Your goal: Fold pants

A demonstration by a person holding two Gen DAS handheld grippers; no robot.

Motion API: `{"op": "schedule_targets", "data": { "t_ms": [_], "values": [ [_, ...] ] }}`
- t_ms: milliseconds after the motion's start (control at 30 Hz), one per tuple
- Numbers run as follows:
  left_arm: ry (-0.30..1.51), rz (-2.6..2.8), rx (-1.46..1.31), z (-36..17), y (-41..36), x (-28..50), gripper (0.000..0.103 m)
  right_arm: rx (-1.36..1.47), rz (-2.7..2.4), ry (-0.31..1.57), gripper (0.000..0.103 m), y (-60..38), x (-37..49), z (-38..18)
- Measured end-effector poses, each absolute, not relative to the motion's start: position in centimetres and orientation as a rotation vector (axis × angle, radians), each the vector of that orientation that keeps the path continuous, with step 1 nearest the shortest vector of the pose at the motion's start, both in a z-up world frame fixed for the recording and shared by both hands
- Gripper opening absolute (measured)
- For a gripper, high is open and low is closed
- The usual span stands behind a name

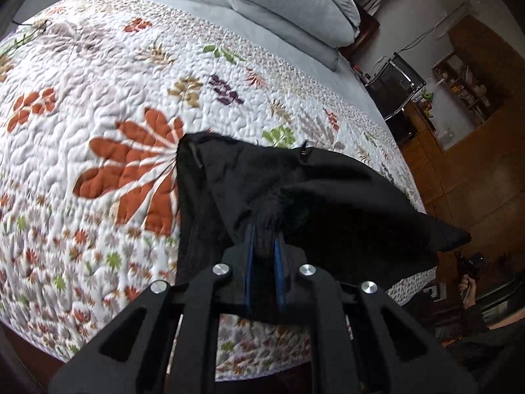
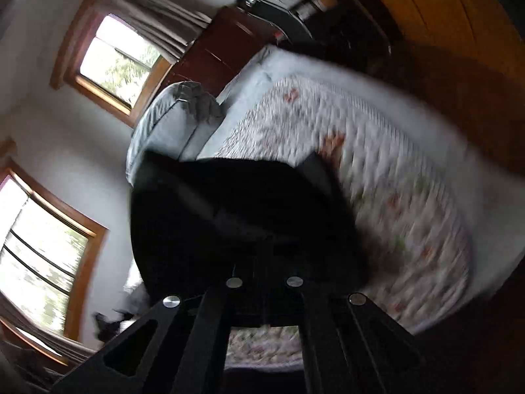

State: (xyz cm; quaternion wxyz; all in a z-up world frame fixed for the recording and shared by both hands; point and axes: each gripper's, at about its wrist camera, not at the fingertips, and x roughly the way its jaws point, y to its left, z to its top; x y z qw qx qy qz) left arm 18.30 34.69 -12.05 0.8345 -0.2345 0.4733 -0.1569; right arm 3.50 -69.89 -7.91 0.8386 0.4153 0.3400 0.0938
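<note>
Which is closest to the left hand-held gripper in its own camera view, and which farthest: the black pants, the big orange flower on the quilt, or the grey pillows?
1. Black pants: clamped in the left hand-held gripper, right at its tips.
2. Big orange flower: on the quilt, to the left, beside the pants' edge.
3. Grey pillows: stacked at the far end of the bed, top of view.

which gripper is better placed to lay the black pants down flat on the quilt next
Left, probably. The left gripper holds the black pants low over the quilt; the right gripper's view is blurred and tilted.
</note>
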Motion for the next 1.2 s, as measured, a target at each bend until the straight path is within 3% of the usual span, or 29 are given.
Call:
{"op": "schedule_targets", "data": {
  "t_ms": [67,100,133,200,367,433,600,733,800,933,967,1000,1033,1067,1100,1133,1200],
  "values": [
    [1.014,-0.336,-0.501,-12.5,34.9,17.8,0.009,0.962,0.221,0.729,0.007,-68.8,3.4,-10.0],
    [1.021,-0.336,-0.496,-12.8,34.8,17.7,0.009,0.990,0.224,0.729,0.022,-68.4,3.1,-10.7],
    [1.024,-0.336,-0.499,-12.9,34.8,17.6,0.009,1.019,0.212,0.729,0.054,-68.1,2.9,-11.3],
    [1.029,-0.338,-0.505,-13.1,34.7,17.4,0.009,1.080,0.111,0.713,0.092,-68.3,1.9,-12.7],
    [1.060,-0.333,-0.509,-13.5,35.0,17.5,0.011,1.295,0.189,0.606,0.092,-70.3,0.0,-14.5],
    [1.064,-0.327,-0.506,-13.4,35.1,17.4,0.012,1.319,0.238,0.596,0.098,-70.9,0.4,-14.6],
    [1.093,-0.286,-0.499,-13.7,34.8,17.2,0.016,1.078,0.171,0.829,0.097,-69.8,4.7,-14.2],
    [1.110,-0.244,-0.466,-13.1,34.4,16.6,0.022,0.765,0.103,0.965,0.089,-67.6,7.1,-12.4],
    [1.095,-0.199,-0.444,-11.7,34.7,16.4,0.034,0.618,0.063,0.973,0.087,-67.5,8.7,-10.7],
    [1.035,-0.149,-0.348,-8.0,33.2,16.2,0.043,0.561,0.081,1.064,0.086,-67.7,13.8,-10.5],
    [1.027,-0.145,-0.309,-7.3,32.2,16.2,0.056,0.548,0.079,1.085,0.086,-67.9,14.8,-10.7],
    [1.018,-0.147,-0.285,-6.9,31.4,16.3,0.082,0.543,0.097,1.104,0.086,-67.6,15.7,-10.6],
    [1.007,-0.153,-0.259,-6.4,30.4,16.4,0.094,0.530,0.115,1.115,0.086,-67.3,16.5,-10.5],
    [1.004,-0.151,-0.207,-6.1,28.9,16.8,0.096,0.501,0.116,1.125,0.084,-67.2,16.7,-10.5],
    [1.013,-0.147,-0.156,-6.0,27.7,17.2,0.097,0.437,0.112,1.149,0.065,-66.5,17.4,-10.3],
    [1.016,-0.154,-0.125,-5.9,26.8,17.5,0.097,0.391,0.128,1.167,0.038,-66.1,17.8,-10.2],
    [1.008,-0.176,-0.047,-5.6,24.4,18.3,0.097,0.364,0.143,1.166,0.025,-65.6,18.1,-9.7]
  ]
}}
